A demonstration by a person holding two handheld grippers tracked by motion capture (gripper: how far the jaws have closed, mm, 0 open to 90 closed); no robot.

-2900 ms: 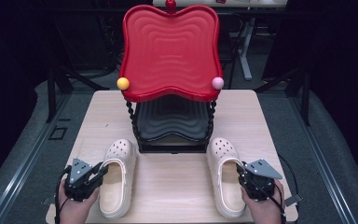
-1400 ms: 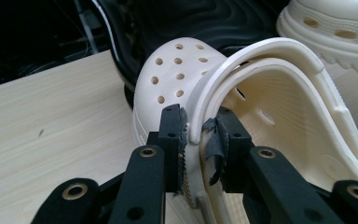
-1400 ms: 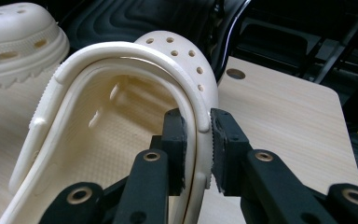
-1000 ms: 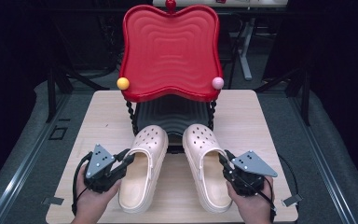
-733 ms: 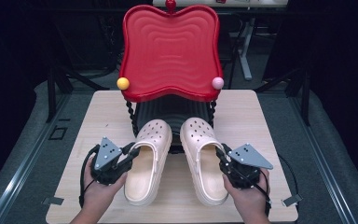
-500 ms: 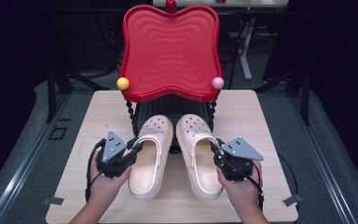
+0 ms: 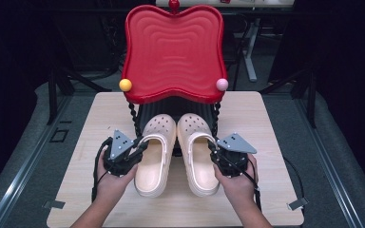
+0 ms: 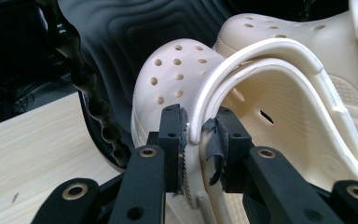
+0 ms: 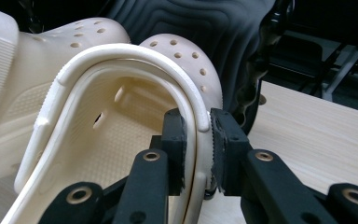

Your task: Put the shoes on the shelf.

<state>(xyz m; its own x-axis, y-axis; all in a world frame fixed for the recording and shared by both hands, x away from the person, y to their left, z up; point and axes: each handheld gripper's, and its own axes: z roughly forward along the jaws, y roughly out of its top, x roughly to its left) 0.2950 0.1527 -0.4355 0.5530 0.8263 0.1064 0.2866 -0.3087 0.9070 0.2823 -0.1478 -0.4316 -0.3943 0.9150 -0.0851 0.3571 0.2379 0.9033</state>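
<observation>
Two cream clogs lie side by side on the table, toes on the black ribbed lower shelf (image 7: 178, 105) of a small rack. My left gripper (image 7: 140, 145) is shut on the outer side wall of the left clog (image 7: 154, 152); in the left gripper view the jaws pinch that clog's rim (image 8: 196, 135), with my left gripper (image 8: 196, 128) closed around it. My right gripper (image 7: 213, 151) is shut on the outer wall of the right clog (image 7: 197, 149). In the right gripper view my right gripper (image 9: 198, 135) clamps the right clog's rim (image 9: 200, 122).
The rack has a red wavy top tray (image 7: 173, 52) overhanging the shelf, twisted black posts (image 7: 133, 116), a yellow ball (image 7: 125, 84) and a pink ball (image 7: 222, 84). The light wooden table (image 7: 275, 128) has bare room on both sides. Dark floor surrounds it.
Both grippers have carried the clogs forward and inward, from the table's near corners to side by side at the middle, with the toes now on the black shelf.
</observation>
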